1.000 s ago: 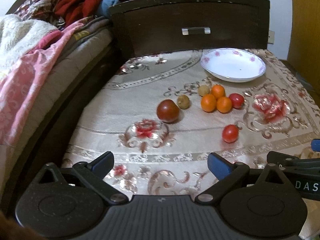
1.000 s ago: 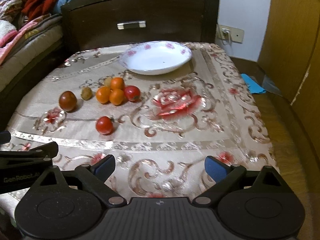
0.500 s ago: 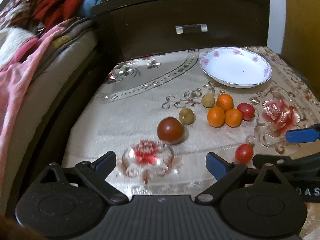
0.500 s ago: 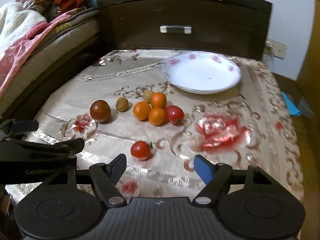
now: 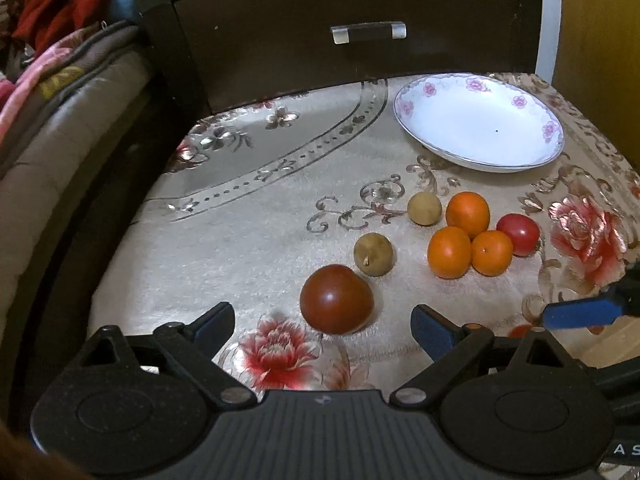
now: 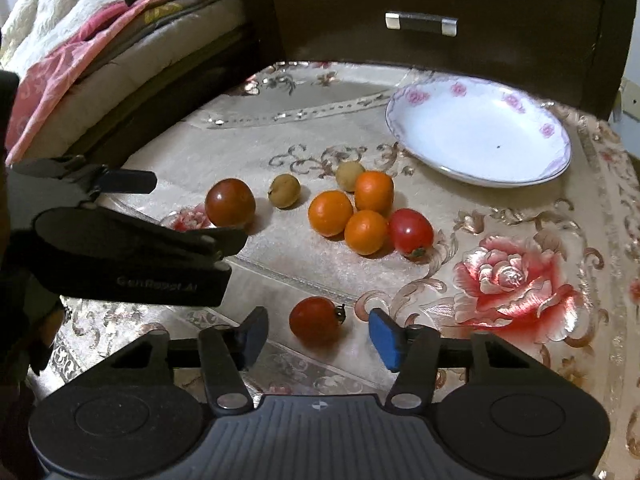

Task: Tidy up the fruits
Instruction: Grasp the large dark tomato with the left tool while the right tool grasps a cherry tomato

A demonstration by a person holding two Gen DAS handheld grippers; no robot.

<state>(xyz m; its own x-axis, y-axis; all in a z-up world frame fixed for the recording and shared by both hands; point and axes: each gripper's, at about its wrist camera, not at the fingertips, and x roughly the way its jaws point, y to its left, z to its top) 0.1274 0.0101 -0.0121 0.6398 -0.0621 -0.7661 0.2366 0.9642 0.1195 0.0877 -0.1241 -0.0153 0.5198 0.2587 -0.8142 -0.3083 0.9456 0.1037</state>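
Note:
A dark red tomato (image 5: pixel 337 298) lies on the floral cloth just ahead of my open left gripper (image 5: pixel 323 326), between its fingers' line. A small red tomato (image 6: pixel 316 319) lies between the open fingers of my right gripper (image 6: pixel 316 338). Behind sit three oranges (image 6: pixel 352 210), another red tomato (image 6: pixel 411 232) and two small brown fruits (image 6: pixel 284 191). A white flowered plate (image 6: pixel 478 132) stands empty at the back right; it also shows in the left wrist view (image 5: pixel 480 122).
A dark wooden cabinet with a drawer handle (image 5: pixel 368 34) stands behind the table. A bed with blankets (image 6: pixel 80 52) runs along the left side. The left gripper's body (image 6: pixel 132 256) shows at the left of the right wrist view.
Both grippers have moved forward toward the fruits. The dark tomato now lies close before the left fingers, and the small red tomato sits between the right fingers.

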